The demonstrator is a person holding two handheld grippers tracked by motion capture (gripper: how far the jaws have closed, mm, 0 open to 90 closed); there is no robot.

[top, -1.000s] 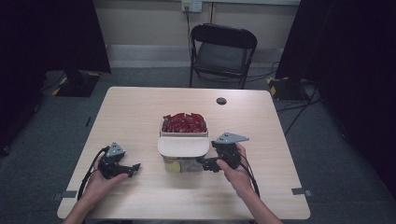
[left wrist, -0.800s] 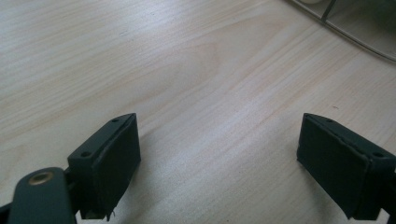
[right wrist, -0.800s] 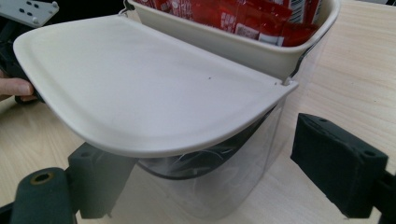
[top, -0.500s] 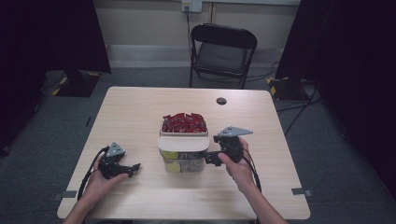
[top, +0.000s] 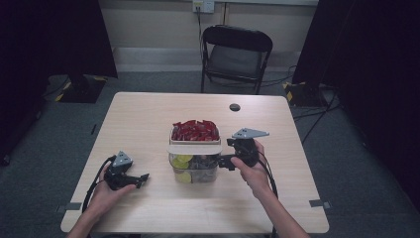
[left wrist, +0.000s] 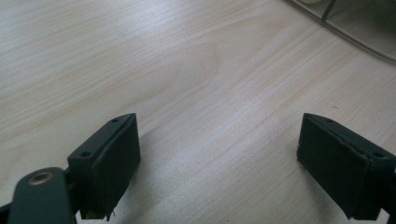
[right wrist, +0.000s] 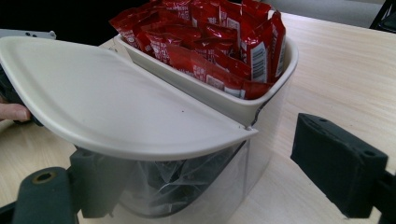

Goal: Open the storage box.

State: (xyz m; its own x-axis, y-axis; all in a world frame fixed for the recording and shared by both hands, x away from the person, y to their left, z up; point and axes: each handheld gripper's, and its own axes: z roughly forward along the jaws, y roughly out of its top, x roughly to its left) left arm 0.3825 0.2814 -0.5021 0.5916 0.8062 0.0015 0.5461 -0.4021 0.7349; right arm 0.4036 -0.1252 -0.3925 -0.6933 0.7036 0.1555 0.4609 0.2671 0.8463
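A two-tier container (top: pixel 194 166) stands mid-table. Its cream top tray (right wrist: pixel 275 70) is packed with red sachets (top: pixel 194 130) (right wrist: pixel 210 37). A cream half-round lid (top: pixel 194 148) (right wrist: pixel 116 107) juts out over the clear lower bin (right wrist: pixel 196 186), which holds yellow-green and dark packets. My right gripper (top: pixel 222 162) (right wrist: pixel 215 182) is open at the container's right side. Its jaws stand wide apart around the bin's corner, one of them under the lid's rim. My left gripper (top: pixel 142 180) (left wrist: pixel 219 163) rests open on the bare wood left of the container, with nothing between its jaws.
A small black round disc (top: pixel 235 107) lies near the far edge of the table (top: pixel 138 119). A black folding chair (top: pixel 235 54) stands beyond it. The container's clear base (left wrist: pixel 355 28) sits at the top right of the left gripper view.
My right gripper has moved forward and up along the container's right side. The lid now looks narrower from above and more of the clear bin shows. The left gripper has stayed put.
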